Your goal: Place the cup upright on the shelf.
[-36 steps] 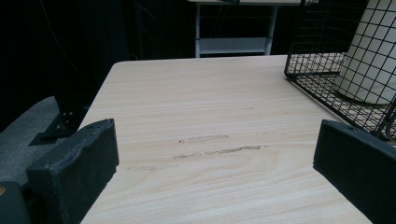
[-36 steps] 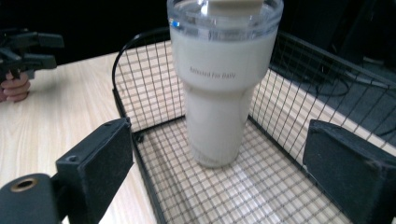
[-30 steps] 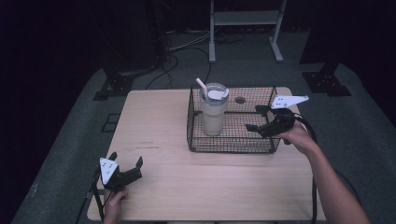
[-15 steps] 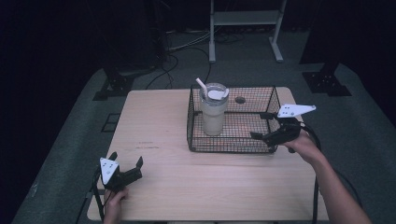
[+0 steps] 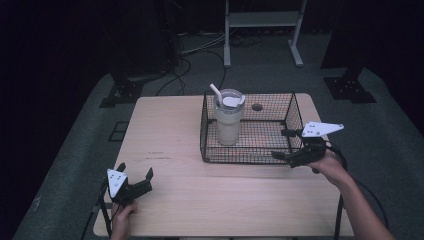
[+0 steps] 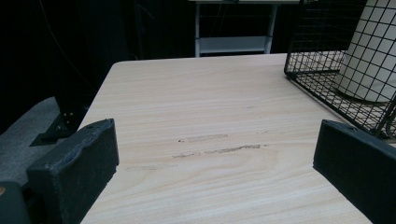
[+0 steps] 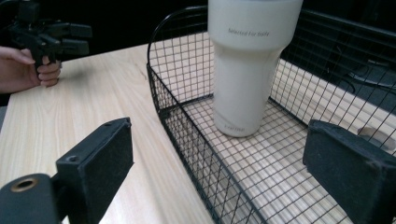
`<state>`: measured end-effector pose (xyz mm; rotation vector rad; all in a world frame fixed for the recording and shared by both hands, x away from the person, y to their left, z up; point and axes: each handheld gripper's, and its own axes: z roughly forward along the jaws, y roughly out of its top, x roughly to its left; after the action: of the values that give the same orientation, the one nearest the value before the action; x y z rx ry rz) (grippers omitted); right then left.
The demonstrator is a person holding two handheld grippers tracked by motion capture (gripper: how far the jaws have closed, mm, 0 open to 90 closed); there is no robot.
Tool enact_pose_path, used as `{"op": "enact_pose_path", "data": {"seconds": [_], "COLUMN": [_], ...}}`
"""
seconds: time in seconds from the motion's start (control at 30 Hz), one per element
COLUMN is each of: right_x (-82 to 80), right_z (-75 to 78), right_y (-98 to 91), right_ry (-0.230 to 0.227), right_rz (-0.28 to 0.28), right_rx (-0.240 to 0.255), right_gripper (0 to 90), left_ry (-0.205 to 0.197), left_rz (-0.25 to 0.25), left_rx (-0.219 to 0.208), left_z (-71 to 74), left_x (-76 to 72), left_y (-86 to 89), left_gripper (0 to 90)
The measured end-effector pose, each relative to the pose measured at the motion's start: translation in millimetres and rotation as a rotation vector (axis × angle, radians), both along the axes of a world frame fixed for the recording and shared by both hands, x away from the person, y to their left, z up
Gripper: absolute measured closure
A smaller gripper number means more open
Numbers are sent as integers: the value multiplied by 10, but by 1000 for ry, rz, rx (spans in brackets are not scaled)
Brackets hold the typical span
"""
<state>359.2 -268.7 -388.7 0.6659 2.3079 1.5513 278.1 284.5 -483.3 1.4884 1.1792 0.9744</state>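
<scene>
A white tumbler [image 5: 229, 122] with a lid and a straw stands upright in the left half of a black wire basket [image 5: 250, 161] on the wooden table [image 5: 165, 130]. My right gripper [image 5: 279, 144] is open at the basket's front right corner, one jaw over the rim and one outside. In the right gripper view the right gripper [image 7: 219, 154] straddles the basket wall [image 7: 187, 126], facing the tumbler [image 7: 247, 70]. My left gripper [image 5: 135, 169] rests open near the table's front left corner, holding nothing. The left gripper view has the left gripper [image 6: 215, 158] facing bare wood, with the basket [image 6: 317, 70] to the right.
A round cable hole [image 5: 257, 107] sits in the table behind the basket. A metal stand [image 5: 262, 20] and floor cables [image 5: 200, 50] lie beyond the far edge. The person's left hand [image 7: 28, 70] shows far off in the right gripper view.
My right gripper has drawn back from over the basket's right side toward its front right corner, a little lower. The left gripper and the tumbler have stayed put.
</scene>
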Motion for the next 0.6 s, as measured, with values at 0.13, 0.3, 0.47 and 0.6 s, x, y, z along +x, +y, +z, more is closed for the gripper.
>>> {"op": "enact_pose_path", "data": {"seconds": [0.13,0.3,0.47,0.6], "right_x": [-40,-109,-172,-233], "right_z": [-22,-47,-105,-158], "right_y": [-28,-81,-120,-139], "right_ry": [3,3,9,10], "right_rz": [-3,-11,-22,-25], "right_rx": [1,29,41,36], "right_gripper": [78,78,79,78], "left_ry": [2,2,3,3], "left_rz": [-1,1,1,0], "left_rx": [5,4,6,9], "left_z": [0,0,1,1], "left_x": [-2,-1,0,-2], "left_y": [-2,-2,-4,-6], "left_gripper": [0,0,0,0]}}
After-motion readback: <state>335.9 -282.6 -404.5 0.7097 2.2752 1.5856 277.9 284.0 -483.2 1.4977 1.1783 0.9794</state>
